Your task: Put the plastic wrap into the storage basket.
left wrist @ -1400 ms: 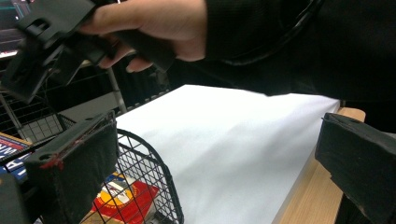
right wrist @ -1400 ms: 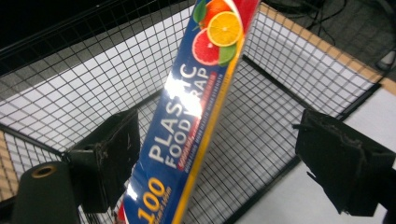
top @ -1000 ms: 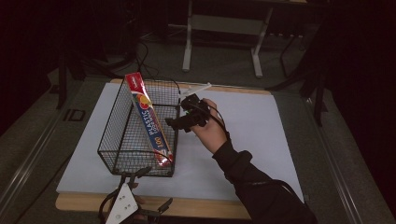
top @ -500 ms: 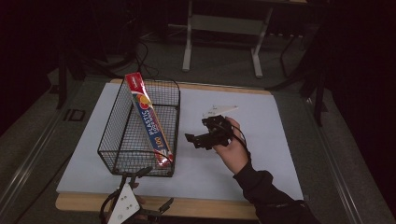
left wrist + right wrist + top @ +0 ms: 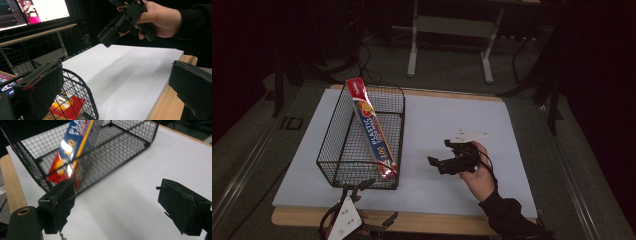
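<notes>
Now the right tool point(image 5: 438, 163), jaws apart and empty, hovers beside the basket point(image 5: 343, 172) holding the box point(image 5: 373, 131); next step likely fetches another item.

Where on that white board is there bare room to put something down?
The white board is bare from the wire basket across to its right edge, except where the right gripper hovers. It is tightest at the near left corner, around the basket and left gripper.

Black wire-mesh metal basket point(image 5: 343, 150), glossy printed cardboard box point(image 5: 371, 127), matt white board point(image 5: 452, 125), wooden table edge point(image 5: 432, 222)
</notes>
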### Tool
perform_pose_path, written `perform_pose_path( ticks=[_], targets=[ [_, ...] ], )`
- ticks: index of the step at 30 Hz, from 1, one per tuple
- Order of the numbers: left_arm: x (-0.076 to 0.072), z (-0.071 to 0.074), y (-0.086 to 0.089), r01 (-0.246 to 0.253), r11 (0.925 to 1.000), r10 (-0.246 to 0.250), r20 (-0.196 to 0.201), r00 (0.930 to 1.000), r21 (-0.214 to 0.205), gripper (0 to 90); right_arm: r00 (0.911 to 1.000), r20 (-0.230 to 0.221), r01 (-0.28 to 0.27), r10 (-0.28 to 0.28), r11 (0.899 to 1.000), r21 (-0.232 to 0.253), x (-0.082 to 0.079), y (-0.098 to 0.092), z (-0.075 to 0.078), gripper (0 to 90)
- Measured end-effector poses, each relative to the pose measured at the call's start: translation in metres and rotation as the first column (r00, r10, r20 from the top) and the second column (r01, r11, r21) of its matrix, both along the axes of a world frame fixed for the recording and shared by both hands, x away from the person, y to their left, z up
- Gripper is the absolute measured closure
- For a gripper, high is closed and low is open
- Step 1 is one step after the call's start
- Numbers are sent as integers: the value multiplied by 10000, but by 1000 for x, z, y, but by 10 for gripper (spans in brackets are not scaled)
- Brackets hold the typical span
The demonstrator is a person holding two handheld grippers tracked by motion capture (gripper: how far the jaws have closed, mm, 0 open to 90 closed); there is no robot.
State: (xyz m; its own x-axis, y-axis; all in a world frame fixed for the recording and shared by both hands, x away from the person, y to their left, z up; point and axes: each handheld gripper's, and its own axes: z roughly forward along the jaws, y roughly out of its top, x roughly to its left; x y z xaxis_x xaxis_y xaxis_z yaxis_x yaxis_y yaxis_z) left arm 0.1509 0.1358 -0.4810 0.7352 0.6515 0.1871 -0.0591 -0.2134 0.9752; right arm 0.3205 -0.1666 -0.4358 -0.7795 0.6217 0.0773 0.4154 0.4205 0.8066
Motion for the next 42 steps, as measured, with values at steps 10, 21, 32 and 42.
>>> perform_pose_path(
  ticks=[10, 21, 32, 42],
  targets=[
    [0, 0, -1, 26, 10000, -26, 6, 10000, 72, 2, 9996, -212, 203, -196, 9991, 377, -19, -34, -34, 140],
    [-1, 0, -1, 32, 10000, -32, 0, 10000, 80, 2, 9965, -320, 768, -768, 9970, -3, -31, -57, -50, 133],
    [0, 0, -1, 79, 9999, -79, -7, 10000, 98, 3, 9921, 29, 1256, -1256, 9916, -323, -41, -71, -56, 133],
    [0, 0, 0, 134, 9999, -134, -13, 9999, 81, 3, 9865, 114, 1637, -1634, 9851, -518, -51, -79, -61, 134]
  ],
)
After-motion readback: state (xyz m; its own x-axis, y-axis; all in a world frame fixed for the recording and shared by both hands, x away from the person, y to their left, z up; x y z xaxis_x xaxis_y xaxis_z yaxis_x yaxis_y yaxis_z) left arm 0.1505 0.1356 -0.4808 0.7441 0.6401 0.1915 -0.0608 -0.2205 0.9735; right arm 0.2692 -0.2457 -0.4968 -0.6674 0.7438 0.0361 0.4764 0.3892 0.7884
